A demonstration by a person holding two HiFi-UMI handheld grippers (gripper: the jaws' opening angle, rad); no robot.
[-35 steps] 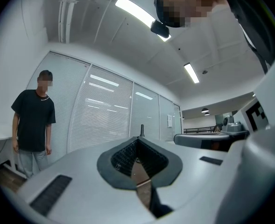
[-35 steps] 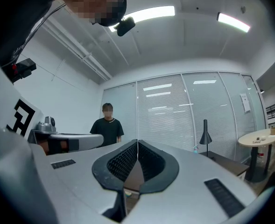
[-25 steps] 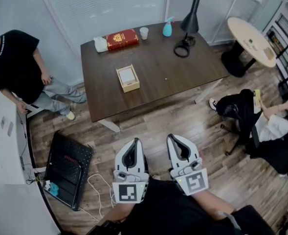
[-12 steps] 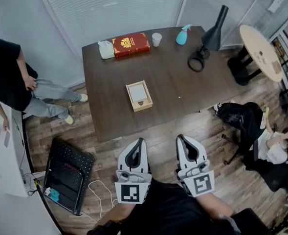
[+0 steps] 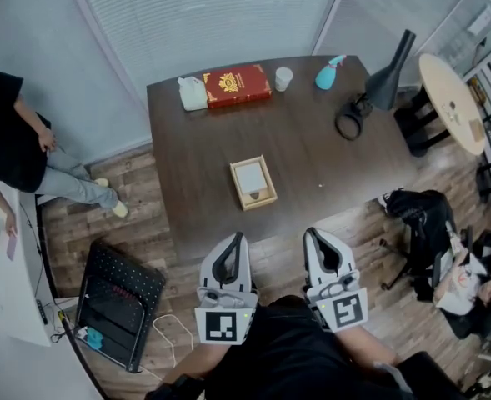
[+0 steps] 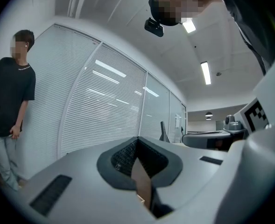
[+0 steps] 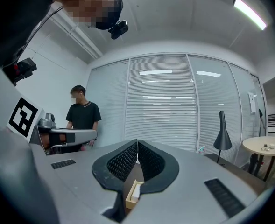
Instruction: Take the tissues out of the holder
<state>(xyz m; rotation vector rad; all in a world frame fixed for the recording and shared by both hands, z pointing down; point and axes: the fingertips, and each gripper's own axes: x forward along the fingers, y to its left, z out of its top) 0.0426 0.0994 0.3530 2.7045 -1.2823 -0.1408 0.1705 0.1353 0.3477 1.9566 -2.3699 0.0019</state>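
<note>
The left gripper (image 5: 238, 238) and the right gripper (image 5: 309, 232) are held level, side by side, short of the table (image 5: 328, 152), each with jaws closed on nothing, seemingly as an approach posture. The wooden holder (image 5: 253, 182) is set mid-table ahead of them, well apart, with the tissues (image 5: 250, 175) lying flat inside, untouched.

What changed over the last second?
The wearer has closed in on the table: the tissue holder now sits nearer the left gripper and right gripper. Nothing grasped or released. Both grippers stay shut, empty, side by side; table items unchanged.
</note>
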